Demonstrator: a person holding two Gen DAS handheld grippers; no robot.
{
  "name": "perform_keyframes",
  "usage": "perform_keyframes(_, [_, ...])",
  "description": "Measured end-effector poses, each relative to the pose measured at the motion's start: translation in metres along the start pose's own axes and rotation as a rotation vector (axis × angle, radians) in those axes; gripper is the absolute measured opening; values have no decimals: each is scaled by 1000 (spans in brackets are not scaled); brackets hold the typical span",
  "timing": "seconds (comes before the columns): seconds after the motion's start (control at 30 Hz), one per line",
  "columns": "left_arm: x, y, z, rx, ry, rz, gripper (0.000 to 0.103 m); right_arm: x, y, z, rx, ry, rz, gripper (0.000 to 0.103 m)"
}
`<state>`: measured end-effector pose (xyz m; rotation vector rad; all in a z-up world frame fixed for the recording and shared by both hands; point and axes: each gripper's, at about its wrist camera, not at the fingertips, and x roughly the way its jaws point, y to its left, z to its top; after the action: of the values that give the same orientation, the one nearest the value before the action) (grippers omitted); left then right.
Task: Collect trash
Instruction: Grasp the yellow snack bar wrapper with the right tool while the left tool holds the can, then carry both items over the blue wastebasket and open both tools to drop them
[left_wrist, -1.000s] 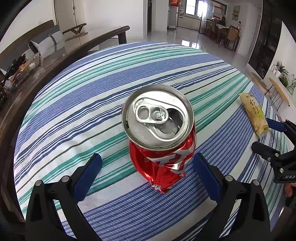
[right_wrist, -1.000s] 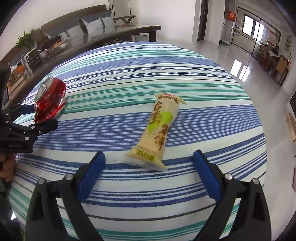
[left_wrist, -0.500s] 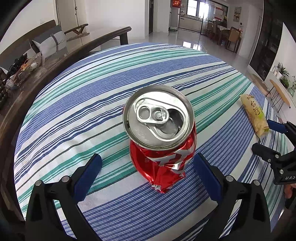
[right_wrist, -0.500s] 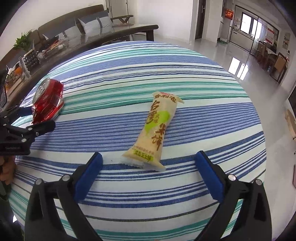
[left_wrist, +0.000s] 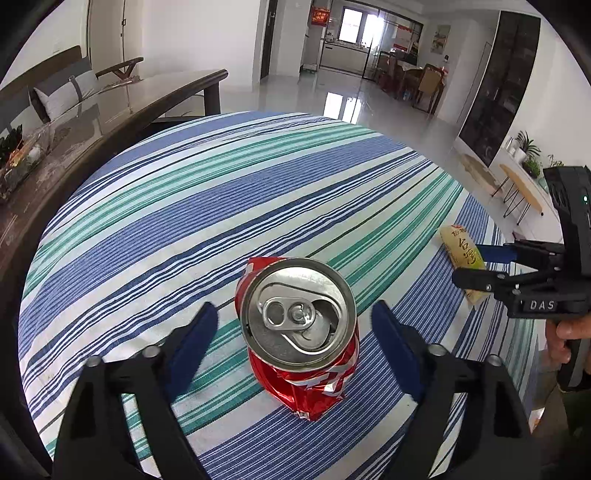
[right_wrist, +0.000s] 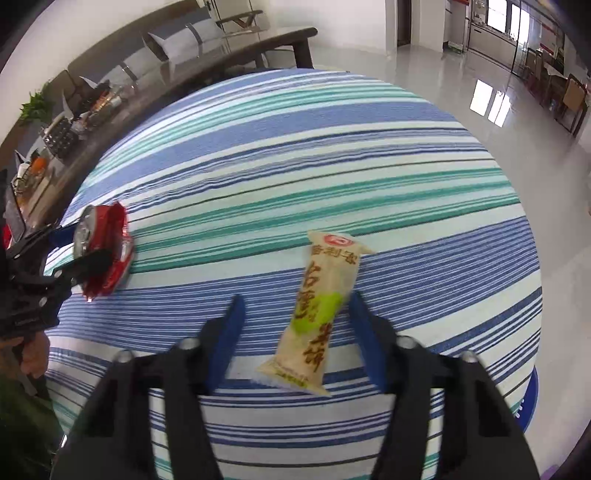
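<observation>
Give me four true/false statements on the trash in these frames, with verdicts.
1. The crushed red can has been opened at the tab. True.
2. The snack packet lies between the left gripper's fingers. False: it lies between the fingers of the right gripper. The can is between those of the left gripper. Both sets of jaws have just been closing.
3. The tablecloth is striped blue, green and white. True.
4. The can and the packet touch each other. False: they lie apart, with bare cloth between them.
</observation>
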<state>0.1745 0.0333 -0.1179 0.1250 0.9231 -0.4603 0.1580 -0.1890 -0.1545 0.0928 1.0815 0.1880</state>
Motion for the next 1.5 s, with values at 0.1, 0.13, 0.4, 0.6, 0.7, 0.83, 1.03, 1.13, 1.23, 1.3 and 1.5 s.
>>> perform_keyframes(0.1, [-2,-1,-1,9,-7,35,53,-10,-9,-5,39,-26,31,19])
perform_keyframes(0.13, [-5,0,0,5,-19,31,52,-17,-11,-8,49,-45,38,18])
perform_keyframes(0.4, [-36,-41,9,24,-49,-112,51,-76,-48,-34,138,-142,106,18])
perform_keyframes(0.6, [-56,-130,8,108,-59,-301,51,-137,-125,-89,266,-208,37,18])
perform_keyframes(0.7, [-59,-186,5,164,-42,-417,51,-153,-179,-130,351,-202,-67,18])
perform_keyframes(0.83, [-47,-272,1,270,5,-516,51,-155,-243,-178,471,-181,-139,18])
perform_keyframes(1.03, [16,-377,-11,346,114,-541,52,-133,-308,-221,592,-155,-144,18])
perform_keyframes(1.13, [63,-411,-19,345,184,-527,52,-120,-332,-238,638,-149,-130,18])
perform_keyframes(1.23, [117,-434,-29,346,264,-511,52,-103,-353,-248,682,-146,-112,20])
perform_keyframes(1.3, [147,-444,-35,346,289,-503,53,-91,-367,-255,727,-142,-96,32])
perform_keyframes(1.5, [179,-442,-37,327,305,-424,77,-104,-379,-268,792,-180,-129,74])
